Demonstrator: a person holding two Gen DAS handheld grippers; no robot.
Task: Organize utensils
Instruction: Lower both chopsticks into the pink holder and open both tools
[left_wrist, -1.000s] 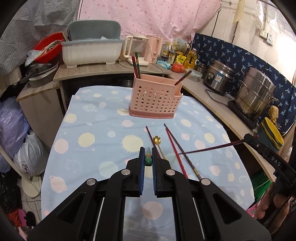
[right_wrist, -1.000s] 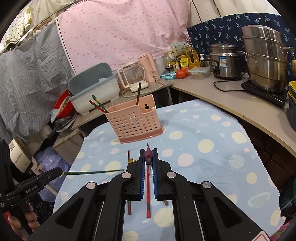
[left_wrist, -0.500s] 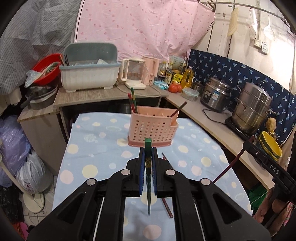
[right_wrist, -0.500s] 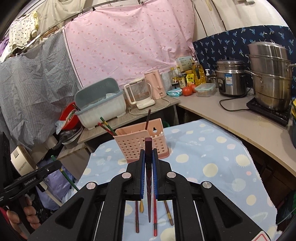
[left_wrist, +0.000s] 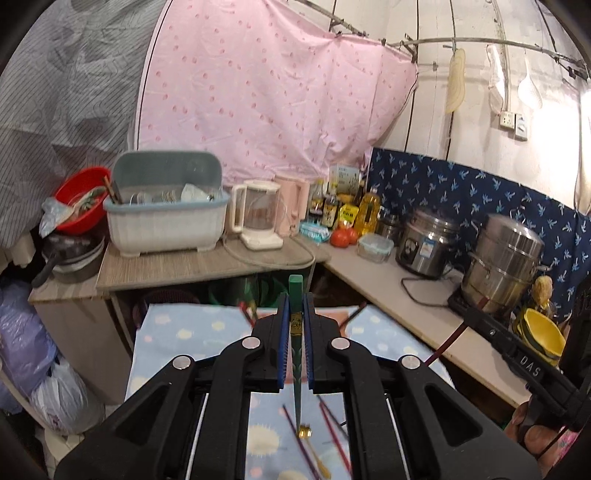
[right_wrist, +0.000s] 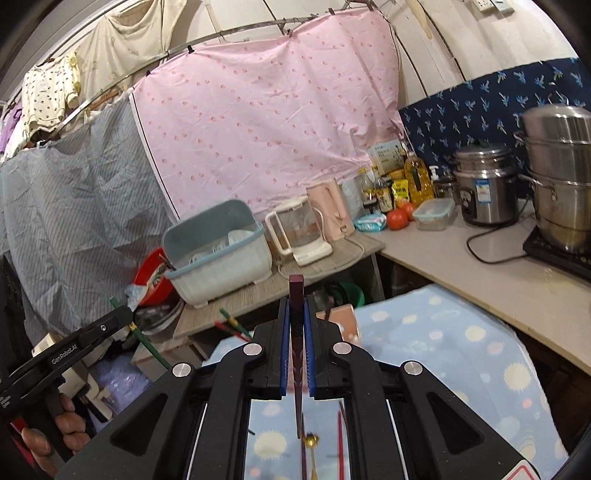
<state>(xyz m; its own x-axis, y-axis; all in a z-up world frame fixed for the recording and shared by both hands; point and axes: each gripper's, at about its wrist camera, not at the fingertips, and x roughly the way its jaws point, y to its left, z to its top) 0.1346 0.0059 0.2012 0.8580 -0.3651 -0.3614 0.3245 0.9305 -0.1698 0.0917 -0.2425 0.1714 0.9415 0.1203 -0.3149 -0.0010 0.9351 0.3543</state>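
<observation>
The left gripper (left_wrist: 294, 325) was clamped on a green chopstick (left_wrist: 295, 291), the right gripper (right_wrist: 296, 328) on a maroon chopstick (right_wrist: 296, 291); both hung tip-down above the table, apparently for dropping into the pink holder (right_wrist: 341, 319)

A dish rack (left_wrist: 166, 218) sits on the back counter (left_wrist: 207, 262), with a kettle (left_wrist: 256, 212) just to its right. Further right stand a rice cooker (left_wrist: 424, 245) and a stockpot (left_wrist: 502, 266). Before them, chopsticks (left_wrist: 332, 424) and a spoon (left_wrist: 310, 443) lie on the table (left_wrist: 177, 332).
</observation>
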